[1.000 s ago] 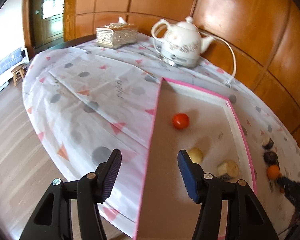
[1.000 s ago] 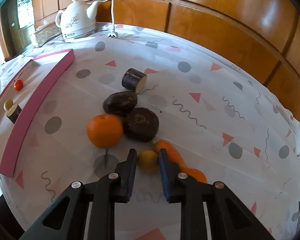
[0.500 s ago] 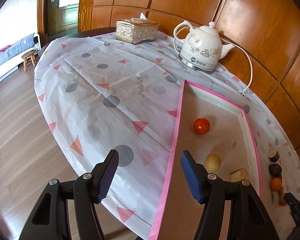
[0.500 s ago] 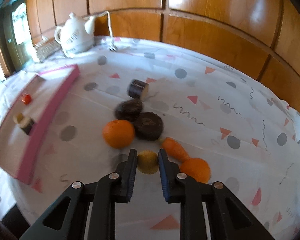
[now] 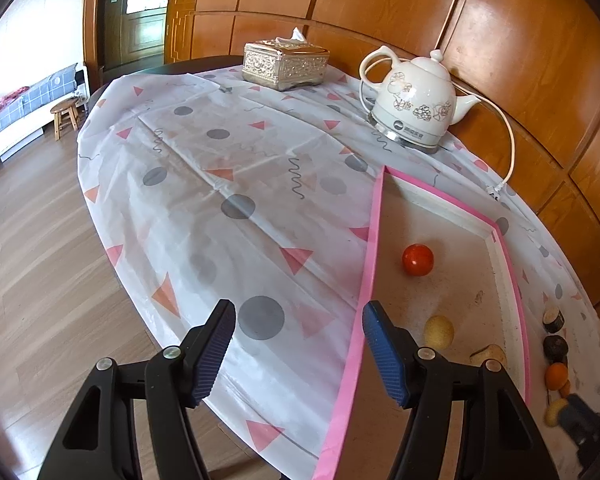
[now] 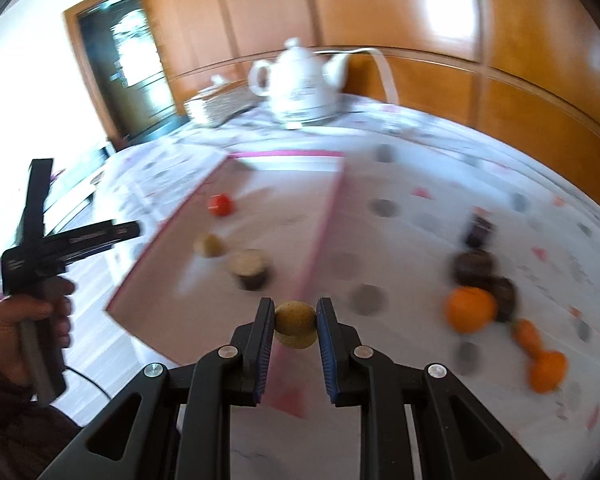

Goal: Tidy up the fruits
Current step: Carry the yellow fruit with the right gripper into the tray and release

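Small yellow-brown fruit (image 6: 295,323), round and speckled, pinched between the two blue-padded fingers (image 6: 265,344) of the right claw (image 6: 295,326), sitting right at the fingertips and lifted above the desk. Directly below and beyond it, the pink rim of a shallow tray (image 6: 320,232). Inside the tray: a red fruit (image 6: 220,205) toward the far end, a pale yellow fruit (image 6: 209,245) nearer, and just beside that a dark-skinned cut piece (image 6: 249,269) with a pale face. Off to the right of the held fruit, outside the tray on the patterned tablecloth (image 6: 420,208): an orange (image 6: 469,309) touching a cluster of dark pieces (image 6: 476,268), then a carrot (image 6: 527,334) and a second orange (image 6: 548,370) nearer the desk edge. Blurred throughout in the right wrist view.

Left claw (image 5: 298,344) spread wide with nothing between its pads, hanging above the near edge of the desk, straddling the tray's pink left rim (image 5: 366,280). Same red fruit (image 5: 417,259) and pale yellow fruit (image 5: 438,332) visible in the tray from this side. At the far end of the desk, a white floral kettle (image 5: 416,114) with its cord, and a silver tissue box (image 5: 286,64). In the right wrist view, a hand (image 6: 24,332) gripping the left claw's handle at the left edge.
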Demonstrator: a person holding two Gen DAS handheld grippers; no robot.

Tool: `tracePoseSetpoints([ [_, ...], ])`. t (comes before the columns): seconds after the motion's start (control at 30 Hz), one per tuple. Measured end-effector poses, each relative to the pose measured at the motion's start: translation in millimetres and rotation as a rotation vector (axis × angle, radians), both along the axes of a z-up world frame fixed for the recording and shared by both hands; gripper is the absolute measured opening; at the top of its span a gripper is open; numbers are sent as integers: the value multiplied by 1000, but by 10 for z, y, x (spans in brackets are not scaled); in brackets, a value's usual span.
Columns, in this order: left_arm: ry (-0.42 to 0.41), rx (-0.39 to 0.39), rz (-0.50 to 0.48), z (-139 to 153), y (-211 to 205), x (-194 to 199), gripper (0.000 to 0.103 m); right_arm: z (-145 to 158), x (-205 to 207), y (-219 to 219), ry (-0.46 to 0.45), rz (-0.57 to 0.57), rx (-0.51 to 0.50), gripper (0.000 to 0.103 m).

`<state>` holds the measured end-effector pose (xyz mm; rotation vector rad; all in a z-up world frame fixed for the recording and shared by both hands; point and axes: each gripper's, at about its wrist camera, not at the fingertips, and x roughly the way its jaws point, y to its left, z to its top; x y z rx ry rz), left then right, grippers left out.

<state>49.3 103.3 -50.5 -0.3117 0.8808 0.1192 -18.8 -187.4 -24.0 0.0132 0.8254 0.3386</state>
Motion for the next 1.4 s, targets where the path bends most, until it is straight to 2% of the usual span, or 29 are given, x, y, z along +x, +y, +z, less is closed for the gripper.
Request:
tracePoseSetpoints([
  [0.17,8,-7,8,-24,30,11,67,-110,99,386,20,80,-39,21],
  [0.33,8,-5,-1,-39,6,7,67,-226,173,587,42,109,-66,22],
  [0.5,-3,4,-18,-23,-39,-3,67,-279,185,658,43,110,-76,24],
  [0.6,-22,22,-31,13,-77,-19,67,-280,173,620,51,98,-51,30],
  [0.7,-39,40,-44,53,-123,-35,67,-236,145,549,38,72,-29,30],
  [0.97,-93,95,-94,168,-272,-93,67,-99,-3,145,-20,-72,-15,30],
  [1.4,-160,170,-203,315,-606,-212,67,-171,-387,-1181,-26,-482,-53,30],
])
